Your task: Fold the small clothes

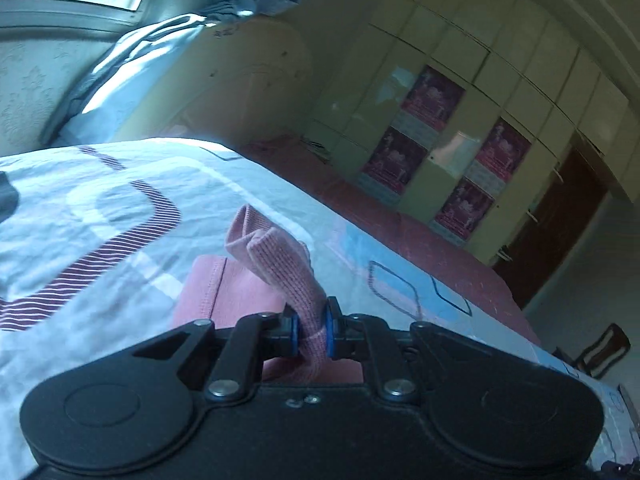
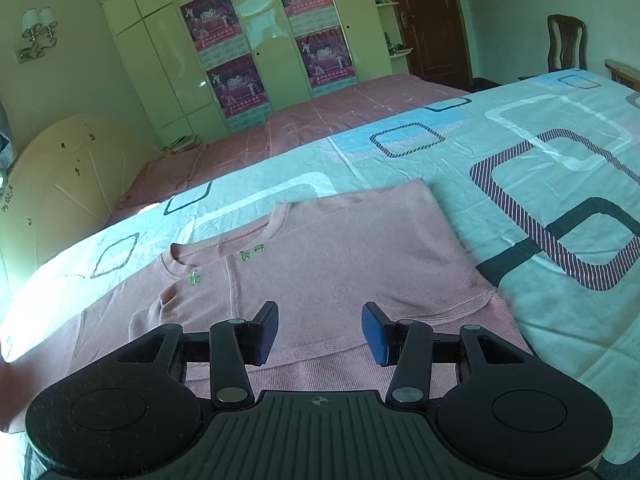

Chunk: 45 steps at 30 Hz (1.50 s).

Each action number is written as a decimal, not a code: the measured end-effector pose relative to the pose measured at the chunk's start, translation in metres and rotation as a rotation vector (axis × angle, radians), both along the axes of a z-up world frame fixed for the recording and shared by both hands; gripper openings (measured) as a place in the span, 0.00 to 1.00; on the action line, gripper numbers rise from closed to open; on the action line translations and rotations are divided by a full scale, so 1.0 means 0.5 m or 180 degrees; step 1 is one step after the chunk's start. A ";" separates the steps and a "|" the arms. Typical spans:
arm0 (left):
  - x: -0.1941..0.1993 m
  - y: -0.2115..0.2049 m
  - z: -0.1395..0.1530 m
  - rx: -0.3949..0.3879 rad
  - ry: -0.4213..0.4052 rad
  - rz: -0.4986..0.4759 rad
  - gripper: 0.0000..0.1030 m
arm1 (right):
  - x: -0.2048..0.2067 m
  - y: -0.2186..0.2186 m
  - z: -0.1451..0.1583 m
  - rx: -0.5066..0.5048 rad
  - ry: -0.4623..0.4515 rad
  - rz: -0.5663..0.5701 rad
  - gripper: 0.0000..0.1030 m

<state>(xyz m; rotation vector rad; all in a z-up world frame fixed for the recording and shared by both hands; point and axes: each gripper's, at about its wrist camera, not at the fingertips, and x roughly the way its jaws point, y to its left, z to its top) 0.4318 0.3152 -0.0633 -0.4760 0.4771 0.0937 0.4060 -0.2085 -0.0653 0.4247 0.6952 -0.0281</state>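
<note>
Knitwear is the job here: a small pink top [image 2: 320, 248] lies on the patterned bedsheet [image 2: 540, 152], neckline [image 2: 224, 236] turned toward the wardrobe [image 2: 240, 40] and its ribbed hem nearest the right gripper [image 2: 320, 332]. It looks partly folded, one layer lying over another along the near edge.

The left gripper [image 1: 311, 332] has its blue pads pressed together on a bunched strip of the same pink ribbed fabric [image 1: 276, 256], which rises from the jaws and flops over at the top. This is probably a sleeve or cuff, though I cannot tell which end of the top it belongs to. More pink cloth lies flat on the sheet just beside the pinch, on the side away from the wardrobe.

The right gripper hangs over the near part of the top with its fingers [image 2: 266, 332] spread wide and nothing between them; whether it touches the cloth is unclear.

The fabric should be light, soft and limp, with some stretch in the rib. It will sag and drag rather than hold shape, and may cling to the sheet. Doubled edges and seams give the firmest hold: hem corners, cuff, shoulder seam. A shallow pinch on a single layer could slip out, or lift only one layer.
</note>
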 end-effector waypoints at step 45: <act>0.013 -0.275 -0.128 0.1212 0.0895 -0.0786 0.35 | 0.202 0.003 -0.138 0.1306 0.0519 0.0748 0.46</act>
